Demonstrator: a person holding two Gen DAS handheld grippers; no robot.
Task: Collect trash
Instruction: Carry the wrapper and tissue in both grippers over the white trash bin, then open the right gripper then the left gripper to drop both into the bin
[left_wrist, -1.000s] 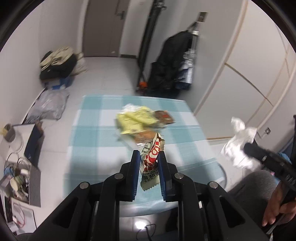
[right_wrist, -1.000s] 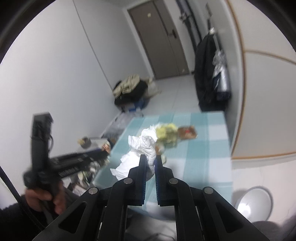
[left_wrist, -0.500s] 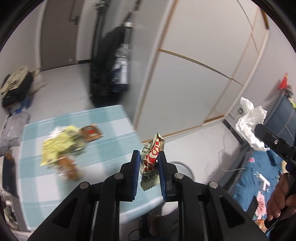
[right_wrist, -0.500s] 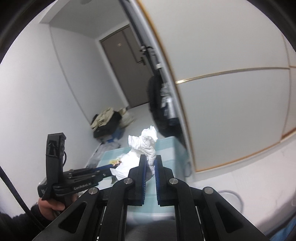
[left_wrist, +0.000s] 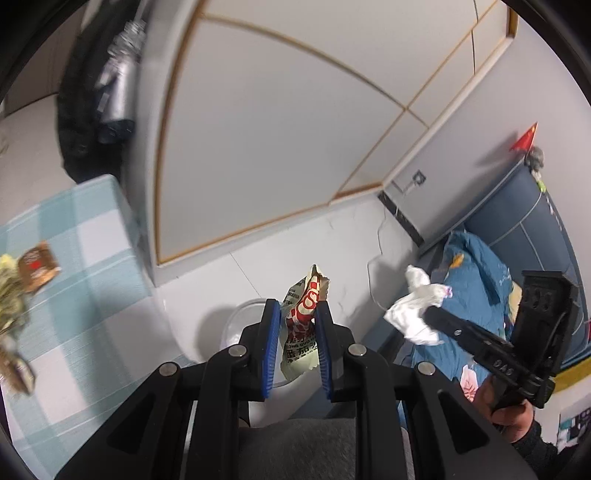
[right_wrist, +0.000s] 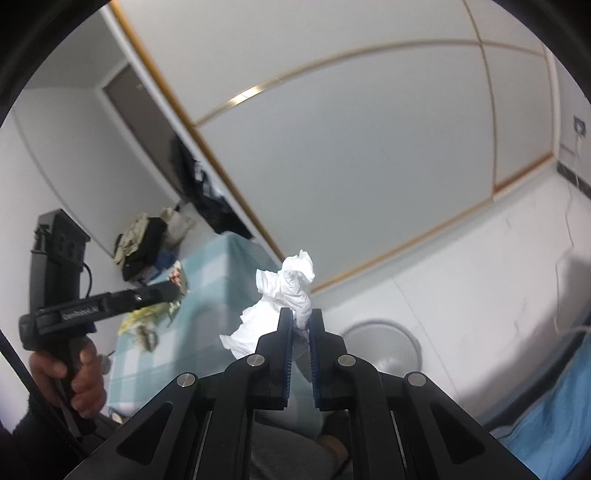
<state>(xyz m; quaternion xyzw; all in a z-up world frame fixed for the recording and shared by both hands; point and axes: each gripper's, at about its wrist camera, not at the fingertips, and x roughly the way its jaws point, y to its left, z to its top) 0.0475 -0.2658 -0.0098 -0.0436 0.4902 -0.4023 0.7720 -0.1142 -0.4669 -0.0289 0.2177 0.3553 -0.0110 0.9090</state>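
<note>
At far left, blurred wrappers (left_wrist: 14, 291) lie on a blue-checked tablecloth (left_wrist: 92, 258). The left gripper (left_wrist: 294, 317) pinches a red-and-white snack wrapper (left_wrist: 304, 314) standing upright, its long axis running up out of the jaws, above a white bin (left_wrist: 240, 325). Rightward, the right gripper (right_wrist: 300, 323) clamps a crumpled white tissue (right_wrist: 284, 291), bunched upward, beside a round bin (right_wrist: 384, 350) on the floor.
</note>
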